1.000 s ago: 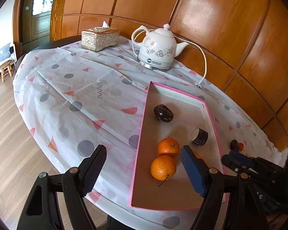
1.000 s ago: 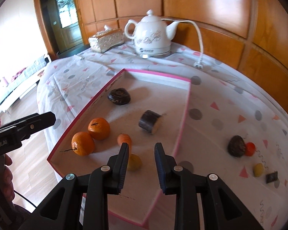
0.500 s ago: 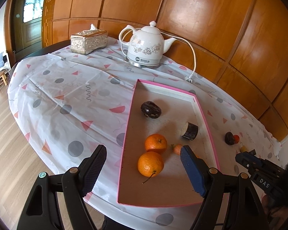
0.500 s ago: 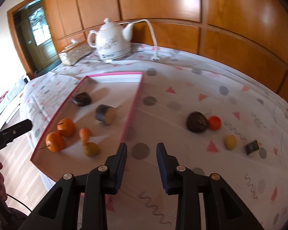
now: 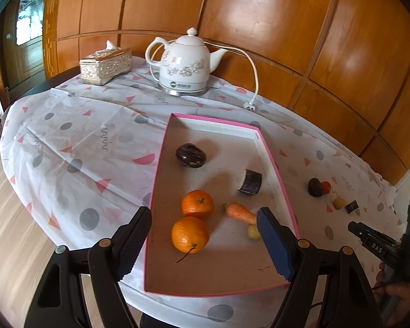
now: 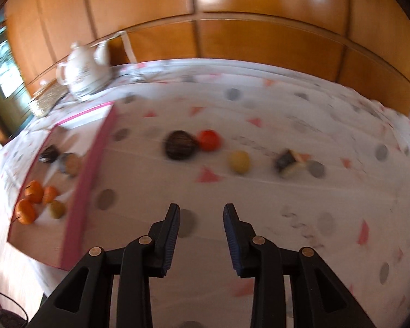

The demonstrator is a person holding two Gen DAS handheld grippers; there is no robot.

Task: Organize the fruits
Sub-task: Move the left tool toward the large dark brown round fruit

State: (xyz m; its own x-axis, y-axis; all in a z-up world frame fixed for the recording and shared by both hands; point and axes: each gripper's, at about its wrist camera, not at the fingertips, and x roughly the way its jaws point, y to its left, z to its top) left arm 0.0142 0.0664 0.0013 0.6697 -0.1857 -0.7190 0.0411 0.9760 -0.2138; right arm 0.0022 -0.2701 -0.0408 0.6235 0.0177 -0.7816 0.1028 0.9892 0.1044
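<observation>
Over bare tablecloth (image 6: 259, 191) — right gripper (image 6: 201, 214) empty; left gripper (image 5: 203, 225) agape.

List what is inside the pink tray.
In the pink tray: two oranges, a carrot, a small yellow fruit partly hidden by the left gripper, and two dark pieces.

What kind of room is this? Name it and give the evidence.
Probably a home dining or sitting room: a round table under a white patterned tablecloth, a white ceramic electric kettle beside an ornate silver tissue box, and glossy orange wood wall panelling behind.
</observation>
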